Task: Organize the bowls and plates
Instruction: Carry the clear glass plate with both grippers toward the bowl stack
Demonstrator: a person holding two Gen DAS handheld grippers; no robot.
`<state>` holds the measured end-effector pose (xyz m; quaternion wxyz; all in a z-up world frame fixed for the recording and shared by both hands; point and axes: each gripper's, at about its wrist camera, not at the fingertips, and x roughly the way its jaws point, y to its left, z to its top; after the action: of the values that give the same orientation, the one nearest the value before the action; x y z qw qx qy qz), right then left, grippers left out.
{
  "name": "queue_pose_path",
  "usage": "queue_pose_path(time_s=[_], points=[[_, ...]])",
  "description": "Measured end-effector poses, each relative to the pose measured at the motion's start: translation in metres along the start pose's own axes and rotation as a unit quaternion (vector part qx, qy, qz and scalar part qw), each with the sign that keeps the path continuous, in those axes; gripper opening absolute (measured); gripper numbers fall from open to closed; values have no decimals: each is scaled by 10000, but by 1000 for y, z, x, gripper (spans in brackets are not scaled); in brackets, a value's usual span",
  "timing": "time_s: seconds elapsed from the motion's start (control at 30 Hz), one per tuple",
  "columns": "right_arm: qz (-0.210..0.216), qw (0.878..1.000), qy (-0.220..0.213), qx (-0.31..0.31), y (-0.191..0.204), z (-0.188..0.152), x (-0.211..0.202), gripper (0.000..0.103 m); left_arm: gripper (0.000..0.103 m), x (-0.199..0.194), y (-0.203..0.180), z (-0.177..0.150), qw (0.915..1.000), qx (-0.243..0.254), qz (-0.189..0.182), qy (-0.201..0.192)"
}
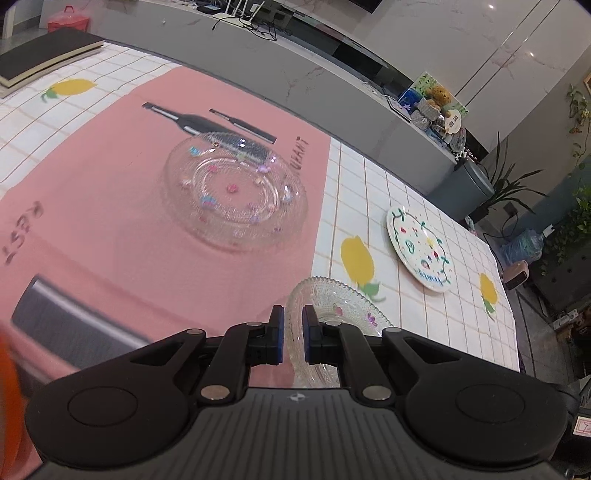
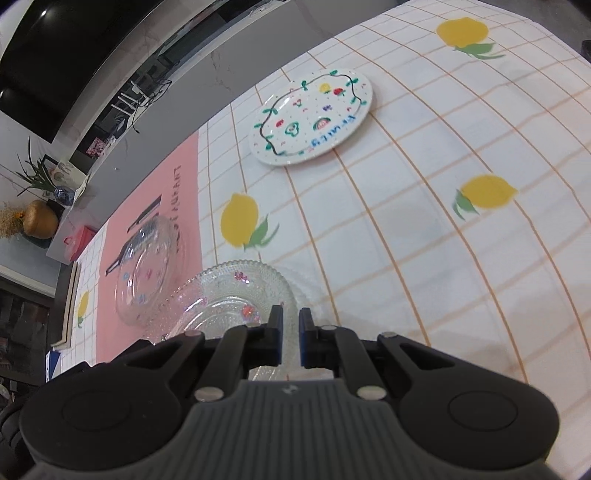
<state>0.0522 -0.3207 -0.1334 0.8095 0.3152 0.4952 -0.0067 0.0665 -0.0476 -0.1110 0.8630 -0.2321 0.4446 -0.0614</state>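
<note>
A small clear glass plate [image 1: 343,306] with a scalloped rim and tiny coloured flowers hangs just above the table, held from two sides. My left gripper [image 1: 293,332] is shut on one part of its rim. In the right wrist view the same glass plate [image 2: 229,295] shows, and my right gripper [image 2: 291,332] is shut on the rim there. A larger clear glass bowl [image 1: 236,199] [image 2: 147,280] rests on the pink mat [image 1: 110,206] beyond it. A white painted plate [image 1: 421,251] [image 2: 314,118] with fruit and a vine border lies flat on the checked tablecloth.
The tablecloth [image 2: 424,240] has yellow lemon prints and an orange grid. A black book [image 1: 44,55] lies at the far left corner, with a red container [image 1: 68,20] behind it. A grey counter [image 1: 295,74] runs past the table's far edge.
</note>
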Motion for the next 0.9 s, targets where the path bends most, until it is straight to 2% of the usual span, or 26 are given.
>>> queue_pose_path(time_s=[0.47,0.9], points=[[40,9998,201,24,-7,-40,-30,6,10,-38,20,-34,9992,-346,-164,80],[-176,9995,235,-134,-12,-61,-34,6,10,-36,34,-58,9986,-415,-194,260]])
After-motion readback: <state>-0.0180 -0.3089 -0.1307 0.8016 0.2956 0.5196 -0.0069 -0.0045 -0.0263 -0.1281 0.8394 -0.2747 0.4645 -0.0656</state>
